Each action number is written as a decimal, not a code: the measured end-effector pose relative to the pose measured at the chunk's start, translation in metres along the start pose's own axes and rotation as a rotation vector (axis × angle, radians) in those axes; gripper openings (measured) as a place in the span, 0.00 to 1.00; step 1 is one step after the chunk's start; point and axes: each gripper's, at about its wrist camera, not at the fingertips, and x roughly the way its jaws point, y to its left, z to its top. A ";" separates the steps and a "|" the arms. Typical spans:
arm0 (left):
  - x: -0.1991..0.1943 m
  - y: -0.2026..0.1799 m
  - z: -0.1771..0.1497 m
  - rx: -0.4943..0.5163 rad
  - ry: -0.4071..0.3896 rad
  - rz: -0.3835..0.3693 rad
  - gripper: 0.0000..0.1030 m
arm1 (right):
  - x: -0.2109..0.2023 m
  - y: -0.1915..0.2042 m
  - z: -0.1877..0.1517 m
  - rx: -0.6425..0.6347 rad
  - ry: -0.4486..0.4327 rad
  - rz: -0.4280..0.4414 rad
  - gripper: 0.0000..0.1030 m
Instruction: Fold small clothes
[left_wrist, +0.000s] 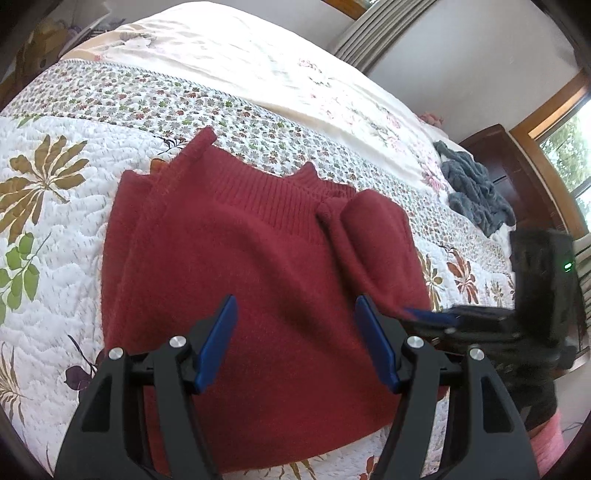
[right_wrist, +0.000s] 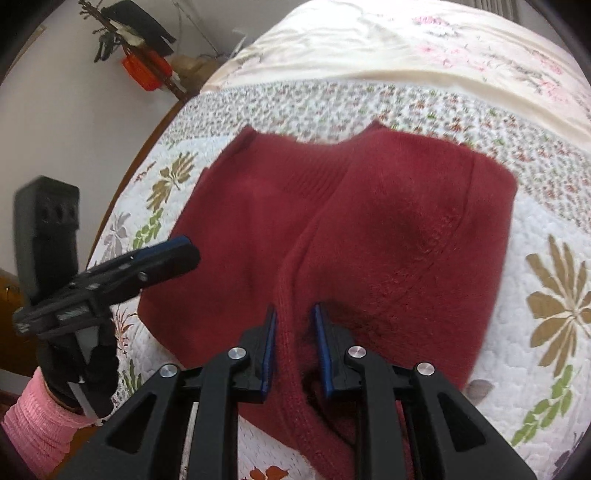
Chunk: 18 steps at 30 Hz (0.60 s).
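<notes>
- Lying on the quilted floral bedspread, the dark red knit sweater is partly folded, its ribbed collar pointing away toward the cream sheet.
- The left tool is hovering just above the sweater's near half with its blue-padded fingers spread wide apart, nothing between them.
- The right tool is sitting low at the sweater's near edge, its fingers partly open on either side of a raised ribbed fold; whether the pads are actually pinching the fabric is hard to tell.
- In the left wrist view, the right tool is showing at the sweater's right side, blurred.
- In the right wrist view, the left tool is appearing at the left, held by a black-gloved hand with a pink sleeve.
- A grey-blue fluffy garment is lying well apart on the bed's far right.
- A window with a wooden frame is showing beyond it.
</notes>
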 end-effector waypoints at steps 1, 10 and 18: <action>0.000 0.000 0.001 -0.003 0.000 -0.005 0.64 | 0.003 -0.002 -0.001 0.009 0.007 0.008 0.22; 0.010 -0.010 0.008 -0.023 0.031 -0.065 0.64 | -0.014 -0.007 -0.002 0.033 -0.004 0.121 0.49; 0.042 -0.024 0.021 -0.084 0.094 -0.147 0.65 | -0.082 -0.062 -0.015 0.148 -0.124 0.130 0.56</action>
